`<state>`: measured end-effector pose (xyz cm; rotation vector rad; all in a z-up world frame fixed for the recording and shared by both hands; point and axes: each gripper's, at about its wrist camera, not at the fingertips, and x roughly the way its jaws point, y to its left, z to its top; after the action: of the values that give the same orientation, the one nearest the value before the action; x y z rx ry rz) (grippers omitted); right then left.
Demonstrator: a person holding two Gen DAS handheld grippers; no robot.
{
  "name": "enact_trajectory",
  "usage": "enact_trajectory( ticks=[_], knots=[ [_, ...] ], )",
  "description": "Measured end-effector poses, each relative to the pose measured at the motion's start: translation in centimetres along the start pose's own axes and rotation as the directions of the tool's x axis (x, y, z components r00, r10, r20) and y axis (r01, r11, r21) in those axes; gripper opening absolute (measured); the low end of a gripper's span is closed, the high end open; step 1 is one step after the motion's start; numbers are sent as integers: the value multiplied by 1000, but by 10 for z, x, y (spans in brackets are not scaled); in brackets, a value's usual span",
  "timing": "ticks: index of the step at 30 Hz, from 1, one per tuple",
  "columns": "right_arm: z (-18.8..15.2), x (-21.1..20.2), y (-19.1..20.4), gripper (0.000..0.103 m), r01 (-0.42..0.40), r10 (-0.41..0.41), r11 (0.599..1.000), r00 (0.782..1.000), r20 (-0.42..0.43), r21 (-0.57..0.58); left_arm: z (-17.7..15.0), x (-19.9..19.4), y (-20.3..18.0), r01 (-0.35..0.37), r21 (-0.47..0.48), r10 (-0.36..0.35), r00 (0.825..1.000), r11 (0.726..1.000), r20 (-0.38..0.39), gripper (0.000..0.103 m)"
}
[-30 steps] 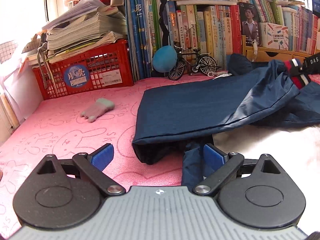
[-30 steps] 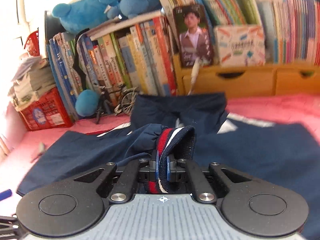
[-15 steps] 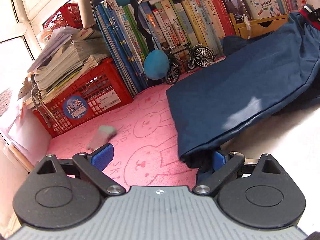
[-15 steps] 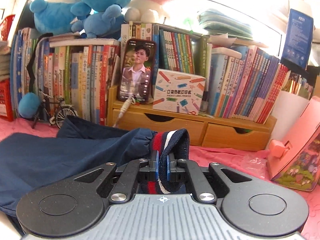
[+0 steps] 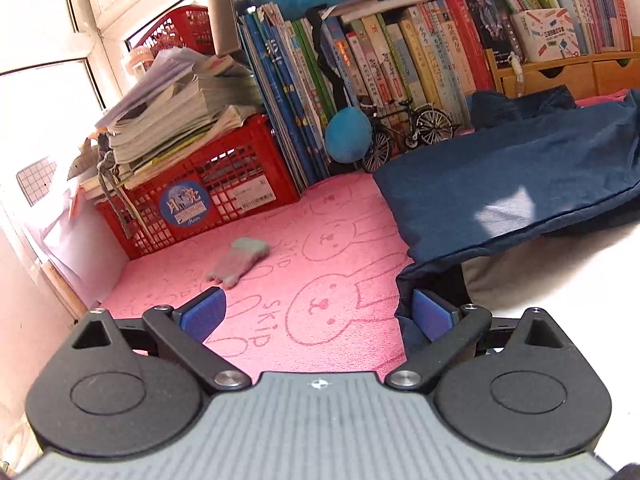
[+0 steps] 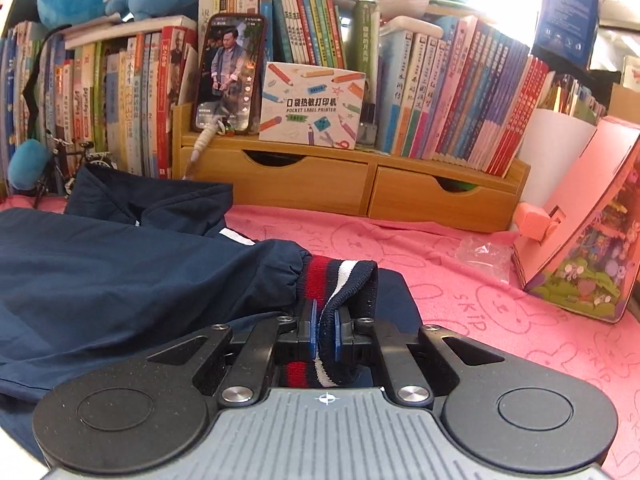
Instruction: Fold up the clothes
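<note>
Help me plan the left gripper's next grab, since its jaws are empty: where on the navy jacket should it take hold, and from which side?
Probably the jacket's near-left corner, where the folded edge overhangs the pink mat. Come in low from the mat side, jaws astride that edge. The left gripper is open with one pad already against the fabric there, while the right gripper pinches the striped cuff.

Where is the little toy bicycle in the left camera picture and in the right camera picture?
Left wrist view: the toy bicycle stands upper middle, in front of the books, just beyond the navy jacket.
Right wrist view: the toy bicycle is at the far left edge, partly hidden behind the jacket.
Shared landmark: the blue plush ball beside the bicycle.
</note>
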<state>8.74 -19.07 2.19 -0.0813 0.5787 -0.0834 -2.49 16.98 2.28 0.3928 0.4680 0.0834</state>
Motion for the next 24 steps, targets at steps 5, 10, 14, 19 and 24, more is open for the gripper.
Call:
enact_trajectory(
  ticks=[5, 10, 14, 19, 24],
  knots=[
    [-2, 2, 4, 10, -26, 26, 1000, 999, -20, -2, 15, 19, -24, 21, 120, -21, 1000, 993, 4, 99],
    [-4, -4, 8, 10, -85, 85, 996, 996, -34, 7, 9, 56, 3, -37, -56, 30, 992, 998, -125, 99],
    [-10, -7, 16, 10, -102, 101, 995, 994, -46, -22, -7, 60, 30, -21, -196, -17, 982, 980, -187, 99],
    [-14, -1, 28, 12, -75, 73, 996, 996, -50, -49, -12, 47, 43, -3, -196, -40, 976, 981, -215, 99],
    [-21, 2, 21, 14, -88, 85, 995, 995, -59, -38, 1, 10, 61, 143, -236, -173, 978, 961, -112, 93]
  ],
)
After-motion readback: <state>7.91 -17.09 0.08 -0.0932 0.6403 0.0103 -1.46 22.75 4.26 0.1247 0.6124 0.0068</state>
